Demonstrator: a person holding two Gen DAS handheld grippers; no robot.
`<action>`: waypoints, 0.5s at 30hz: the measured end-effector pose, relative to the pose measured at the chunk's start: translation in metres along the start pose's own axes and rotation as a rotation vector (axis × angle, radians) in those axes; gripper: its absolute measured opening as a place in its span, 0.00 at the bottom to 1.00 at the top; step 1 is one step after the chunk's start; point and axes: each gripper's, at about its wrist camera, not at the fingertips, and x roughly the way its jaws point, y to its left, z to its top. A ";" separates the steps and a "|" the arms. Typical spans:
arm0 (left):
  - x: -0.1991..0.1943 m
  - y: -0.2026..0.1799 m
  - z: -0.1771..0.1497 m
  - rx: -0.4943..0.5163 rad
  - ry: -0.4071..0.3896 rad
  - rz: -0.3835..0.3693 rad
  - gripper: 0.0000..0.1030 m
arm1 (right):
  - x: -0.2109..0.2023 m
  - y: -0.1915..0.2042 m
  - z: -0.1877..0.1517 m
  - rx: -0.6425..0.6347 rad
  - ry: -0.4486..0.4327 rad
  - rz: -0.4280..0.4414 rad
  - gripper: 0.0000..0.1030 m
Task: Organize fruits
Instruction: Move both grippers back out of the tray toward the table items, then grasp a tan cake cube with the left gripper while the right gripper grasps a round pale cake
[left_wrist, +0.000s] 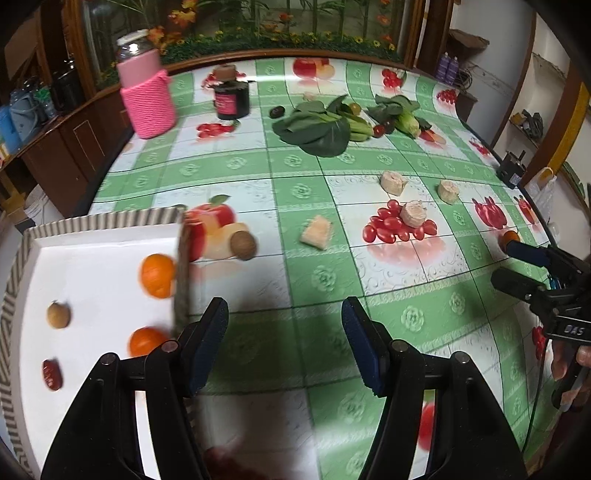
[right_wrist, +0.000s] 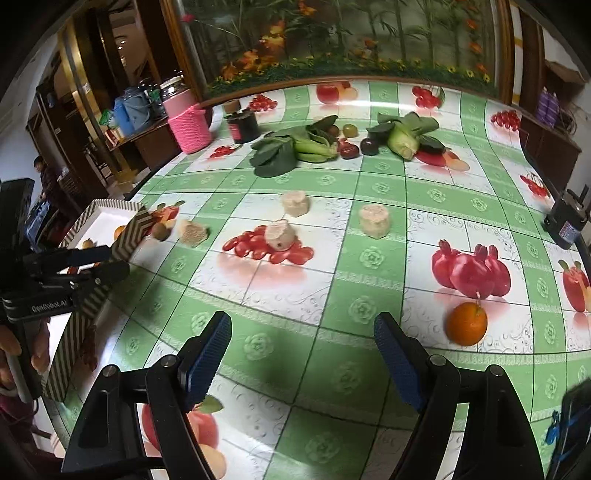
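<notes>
A white tray with a striped rim (left_wrist: 92, 221) sits at the table's left and holds two oranges (left_wrist: 157, 275), a small brown fruit (left_wrist: 58, 314) and a red date (left_wrist: 51, 374). A round brown fruit (left_wrist: 243, 245) lies just outside its right wall. My left gripper (left_wrist: 284, 314) hovers open and empty beside the tray's near right corner. Another orange (right_wrist: 466, 324) rests on the cloth by the printed pomegranates, right of my right gripper (right_wrist: 303, 325), which is open with nothing between its fingers. Dark plums (right_wrist: 349, 149) and a green fruit (right_wrist: 350, 130) lie among the far greens.
Several beige food chunks (right_wrist: 280, 234) are scattered mid-table, and leafy greens (left_wrist: 317, 127) lie farther back. A pink knit-covered jar (left_wrist: 147, 103) and a black jar (left_wrist: 232, 99) stand at the far left. A dark boxy device (right_wrist: 567, 221) sits at the right edge.
</notes>
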 end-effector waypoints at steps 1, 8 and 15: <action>0.004 -0.004 0.003 0.006 0.006 -0.002 0.61 | 0.001 -0.001 0.002 0.003 -0.002 0.011 0.79; 0.026 -0.018 0.021 0.040 0.029 -0.006 0.61 | 0.022 0.015 0.030 -0.084 0.010 0.012 0.77; 0.057 -0.021 0.038 0.049 0.062 0.024 0.61 | 0.035 0.016 0.035 -0.096 0.005 0.031 0.77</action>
